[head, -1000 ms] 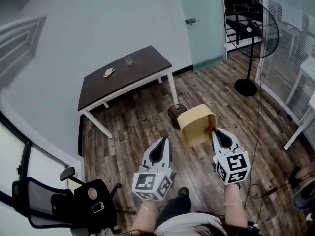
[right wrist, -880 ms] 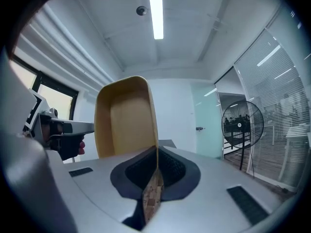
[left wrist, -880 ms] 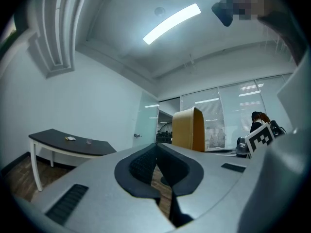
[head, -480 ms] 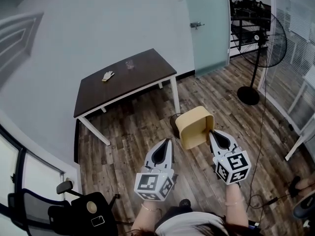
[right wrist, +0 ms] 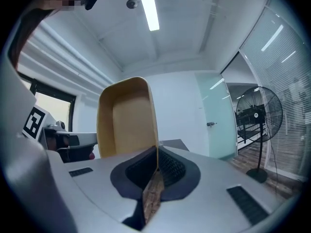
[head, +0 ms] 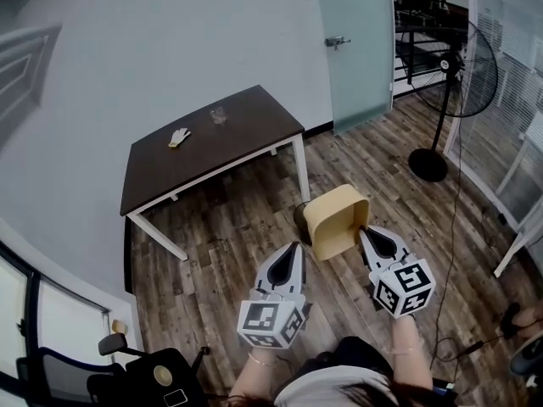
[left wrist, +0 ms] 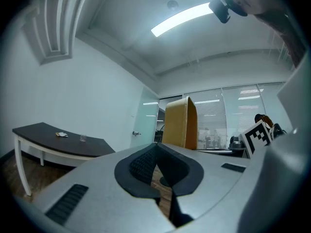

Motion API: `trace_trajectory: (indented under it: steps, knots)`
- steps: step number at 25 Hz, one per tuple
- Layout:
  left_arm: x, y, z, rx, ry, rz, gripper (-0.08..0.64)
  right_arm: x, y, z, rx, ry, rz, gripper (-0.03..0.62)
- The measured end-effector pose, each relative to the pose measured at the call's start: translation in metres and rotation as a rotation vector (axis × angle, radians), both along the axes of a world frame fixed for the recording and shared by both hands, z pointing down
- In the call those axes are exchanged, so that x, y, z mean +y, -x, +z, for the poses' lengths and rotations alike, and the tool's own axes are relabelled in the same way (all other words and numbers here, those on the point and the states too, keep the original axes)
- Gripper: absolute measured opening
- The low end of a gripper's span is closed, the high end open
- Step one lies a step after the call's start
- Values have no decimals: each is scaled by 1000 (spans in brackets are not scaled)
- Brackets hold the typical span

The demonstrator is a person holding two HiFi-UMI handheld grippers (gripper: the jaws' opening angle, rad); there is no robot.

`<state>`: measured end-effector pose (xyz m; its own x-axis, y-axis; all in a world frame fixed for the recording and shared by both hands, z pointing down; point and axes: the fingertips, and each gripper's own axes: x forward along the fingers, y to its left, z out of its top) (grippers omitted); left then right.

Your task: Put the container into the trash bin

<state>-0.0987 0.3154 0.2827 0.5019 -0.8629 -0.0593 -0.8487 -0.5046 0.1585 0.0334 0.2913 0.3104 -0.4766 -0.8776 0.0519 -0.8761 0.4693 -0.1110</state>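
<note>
Container (head: 336, 220) wall pinched between right gripper (head: 366, 230) jaws; left gripper (head: 295, 247) jaws together, empty.

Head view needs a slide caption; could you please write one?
Right gripper holds the container by its rim; left gripper shut, empty.

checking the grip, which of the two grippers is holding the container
The right gripper: its jaws pinch the wall of the tan container. The left gripper is shut on nothing.
</note>
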Motion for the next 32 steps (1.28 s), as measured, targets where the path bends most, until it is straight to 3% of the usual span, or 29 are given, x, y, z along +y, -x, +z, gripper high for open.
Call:
trace_trajectory:
  steps: [6, 14, 24, 32]
  knots:
    - [-44, -9, 9, -14, 10, 8, 18, -45, -8, 11, 4, 16, 13, 14]
    - [-139, -34, 12, -30, 1, -17, 18, -147, -29, 20, 4, 32, -20, 14]
    - [-256, -70, 7, -28, -2, -82, 18, -271, -61, 14, 0, 26, -80, 14]
    - [-306, -84, 17, -33, 20, -162, 18, -340, -79, 26, -9, 54, -126, 14]
